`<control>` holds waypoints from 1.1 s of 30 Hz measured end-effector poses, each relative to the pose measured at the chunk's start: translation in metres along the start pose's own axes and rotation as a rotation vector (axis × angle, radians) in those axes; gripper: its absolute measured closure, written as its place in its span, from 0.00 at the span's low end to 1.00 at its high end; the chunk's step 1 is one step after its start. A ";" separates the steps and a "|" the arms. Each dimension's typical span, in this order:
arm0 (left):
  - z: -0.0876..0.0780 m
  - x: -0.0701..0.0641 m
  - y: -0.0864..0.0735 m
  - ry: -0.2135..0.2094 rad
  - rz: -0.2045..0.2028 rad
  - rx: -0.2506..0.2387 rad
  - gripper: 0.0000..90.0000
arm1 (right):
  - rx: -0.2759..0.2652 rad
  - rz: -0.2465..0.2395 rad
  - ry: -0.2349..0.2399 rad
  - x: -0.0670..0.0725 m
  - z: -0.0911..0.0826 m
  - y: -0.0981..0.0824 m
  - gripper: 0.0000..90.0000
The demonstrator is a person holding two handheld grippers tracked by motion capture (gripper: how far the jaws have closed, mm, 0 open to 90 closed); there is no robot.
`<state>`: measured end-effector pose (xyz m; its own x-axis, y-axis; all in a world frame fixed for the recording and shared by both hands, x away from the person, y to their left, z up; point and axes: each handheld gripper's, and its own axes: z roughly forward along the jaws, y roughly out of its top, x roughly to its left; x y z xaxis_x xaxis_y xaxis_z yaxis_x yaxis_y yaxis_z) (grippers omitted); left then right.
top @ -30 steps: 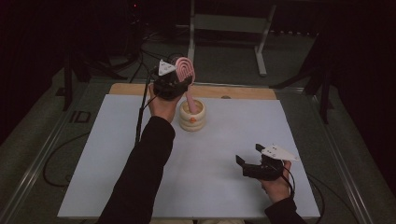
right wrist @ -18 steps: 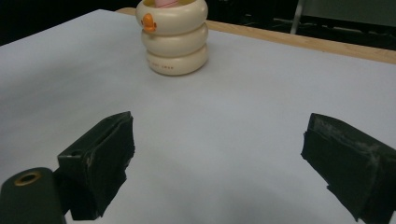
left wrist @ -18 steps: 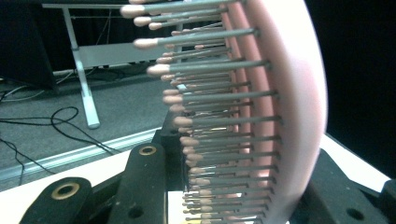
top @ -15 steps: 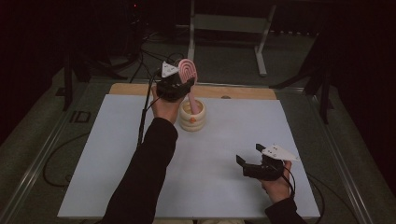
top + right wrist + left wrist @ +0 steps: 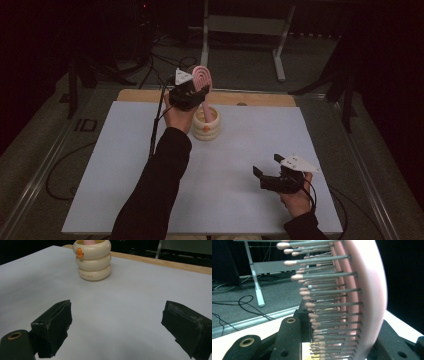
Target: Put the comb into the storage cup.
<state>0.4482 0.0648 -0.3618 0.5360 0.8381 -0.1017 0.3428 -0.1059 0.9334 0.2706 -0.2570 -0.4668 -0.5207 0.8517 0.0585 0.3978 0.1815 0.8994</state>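
Observation:
A pink hairbrush (image 5: 201,77) stands nearly upright at the far middle of the table. My left gripper (image 5: 192,91) is shut on it just below the head. The brush's handle reaches down into a cream ringed holder (image 5: 206,127). In the left gripper view the bristles of the brush (image 5: 362,302) run up between my black jaws, pointing left. My right gripper (image 5: 267,167) rests near the front right of the table, open and empty. Its view looks across the sheet to the holder (image 5: 93,260), which has a small orange mark on its side.
A white sheet (image 5: 115,165) covers the table, with a wooden strip (image 5: 260,99) along its far edge. Beyond the table stand a metal frame (image 5: 240,30) and dark stands, with cables on the floor (image 5: 150,55). A cable trails from my left gripper along the sleeve.
My left gripper with the brush has shifted only slightly above the holder. My right gripper has stayed where it was.

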 end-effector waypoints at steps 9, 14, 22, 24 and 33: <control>0.002 -0.001 -0.003 0.002 -0.002 0.005 0.71 | 0.001 0.000 0.000 0.000 0.000 0.000 0.10; 0.004 -0.002 -0.005 0.003 0.001 0.010 0.71 | 0.001 -0.002 0.000 0.000 0.000 0.000 0.10; 0.007 -0.003 -0.008 -0.003 0.004 0.022 0.71 | 0.002 -0.002 0.001 0.000 0.000 0.000 0.10; 0.008 -0.003 -0.009 -0.005 0.003 0.023 0.71 | 0.003 -0.003 0.001 0.000 0.000 0.000 0.10; 0.011 -0.003 -0.012 -0.001 0.000 0.036 0.71 | 0.005 -0.004 0.002 0.001 0.000 0.000 0.10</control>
<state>0.4512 0.0574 -0.3766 0.5371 0.8373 -0.1023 0.3702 -0.1250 0.9205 0.2705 -0.2563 -0.4673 -0.5240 0.8499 0.0562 0.3996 0.1870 0.8974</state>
